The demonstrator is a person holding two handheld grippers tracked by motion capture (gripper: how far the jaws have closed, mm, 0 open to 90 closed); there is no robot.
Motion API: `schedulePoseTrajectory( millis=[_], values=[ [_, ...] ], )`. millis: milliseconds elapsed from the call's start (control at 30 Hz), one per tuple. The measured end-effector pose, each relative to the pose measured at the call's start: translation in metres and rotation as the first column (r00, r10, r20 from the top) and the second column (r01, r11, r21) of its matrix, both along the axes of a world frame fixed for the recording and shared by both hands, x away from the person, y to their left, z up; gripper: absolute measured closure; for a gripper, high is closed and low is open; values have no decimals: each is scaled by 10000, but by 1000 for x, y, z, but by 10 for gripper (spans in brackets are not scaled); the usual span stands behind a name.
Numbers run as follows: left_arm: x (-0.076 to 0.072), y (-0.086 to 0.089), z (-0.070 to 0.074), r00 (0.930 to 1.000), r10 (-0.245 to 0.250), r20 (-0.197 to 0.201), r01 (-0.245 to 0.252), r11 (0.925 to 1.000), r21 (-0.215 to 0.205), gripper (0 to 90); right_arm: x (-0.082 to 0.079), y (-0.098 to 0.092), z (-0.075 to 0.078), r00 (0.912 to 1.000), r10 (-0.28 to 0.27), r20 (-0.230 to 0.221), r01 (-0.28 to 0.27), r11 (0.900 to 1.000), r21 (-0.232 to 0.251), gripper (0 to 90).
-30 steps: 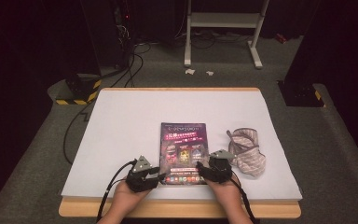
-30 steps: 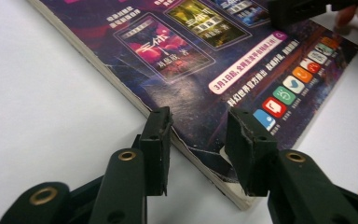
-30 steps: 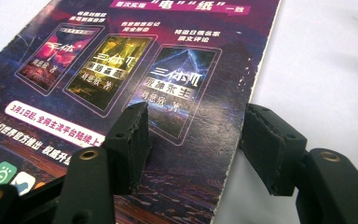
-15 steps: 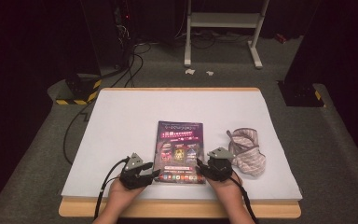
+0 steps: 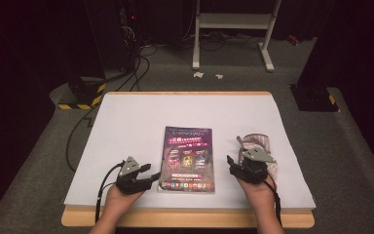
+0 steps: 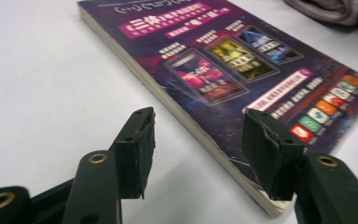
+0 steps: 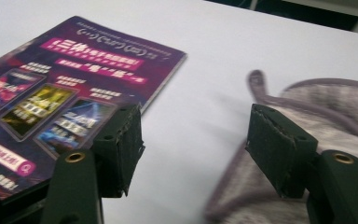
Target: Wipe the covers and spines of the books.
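Evidently released, the book (image 5: pixel 187 158) is left flat on the worktop (image 5: pixel 126 126); left gripper (image 5: pixel 148 174) and right gripper (image 5: pixel 231 163), just opened further, are held empty beside it.

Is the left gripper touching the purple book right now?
Apart. In the left gripper view, the left gripper has its jaws open, nothing between them, and white table shows in front of the book edge.

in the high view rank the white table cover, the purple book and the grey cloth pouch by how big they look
1. White table cover, by far the largest.
2. Purple book.
3. Grey cloth pouch, though the right tool hides part of it, so its true extent is unsure.
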State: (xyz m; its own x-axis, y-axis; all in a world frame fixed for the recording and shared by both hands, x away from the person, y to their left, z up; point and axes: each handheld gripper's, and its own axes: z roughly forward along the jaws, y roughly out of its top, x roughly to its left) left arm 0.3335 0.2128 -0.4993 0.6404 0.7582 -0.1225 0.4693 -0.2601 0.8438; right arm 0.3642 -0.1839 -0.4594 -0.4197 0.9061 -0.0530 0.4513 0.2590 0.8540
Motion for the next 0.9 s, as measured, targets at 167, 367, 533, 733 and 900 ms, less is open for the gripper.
schedulePoseTrajectory(
  millis=[167,367,533,733,900],
  values=[
    [-1,-4,1,9998,-193,47,192,9994,271,408,0,-23,7,9975,-673,225,677,9976,-173,339],
    [3,-2,1,9999,128,-26,-127,9995,291,349,0,-48,8,9902,-1393,72,1393,9902,-11,291],
    [5,0,0,9990,435,-101,-428,9974,578,314,2,-59,2,9848,-1722,-232,1723,9850,11,289],
    [6,2,-1,9974,724,-21,-721,9954,623,249,7,-62,-13,9759,-1921,-1033,1923,9813,-80,281],
    [7,2,-2,9974,708,-104,-700,9957,609,251,12,-67,-23,9695,-2015,-1398,2036,9791,4,261]
  ],
)
